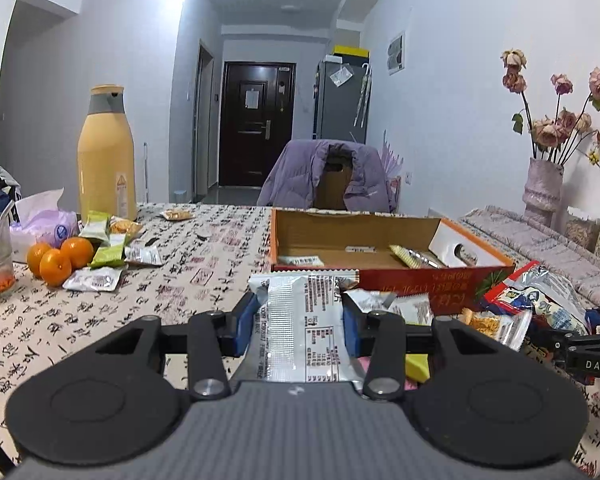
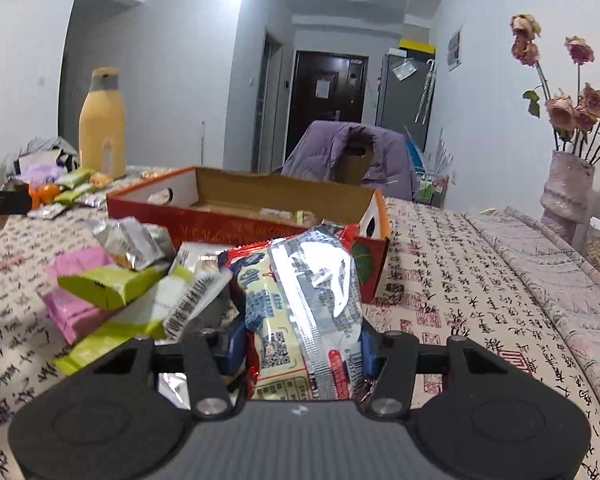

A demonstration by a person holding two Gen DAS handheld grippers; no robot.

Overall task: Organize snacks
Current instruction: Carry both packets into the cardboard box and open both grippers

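Tablecloth (image 1: 188, 280) beneath; both jaws pinch packets (image 1: 304, 328) (image 2: 304, 320), apparently snacks.

Tablecloth (image 1: 204, 280) showing cream with black writing and red stamps; box (image 1: 416, 282) looking red outside, brown inside, orange rim; held packet (image 1: 306, 328) shining silver with black print; other packet (image 2: 300, 312) showing red, blue, pale yellow; bottle (image 1: 106, 156) glowing yellow, grey neck; oranges (image 1: 60, 258) sitting bright orange; jacket (image 1: 300, 176) looking purple; door (image 1: 256, 120) looking dark brown.
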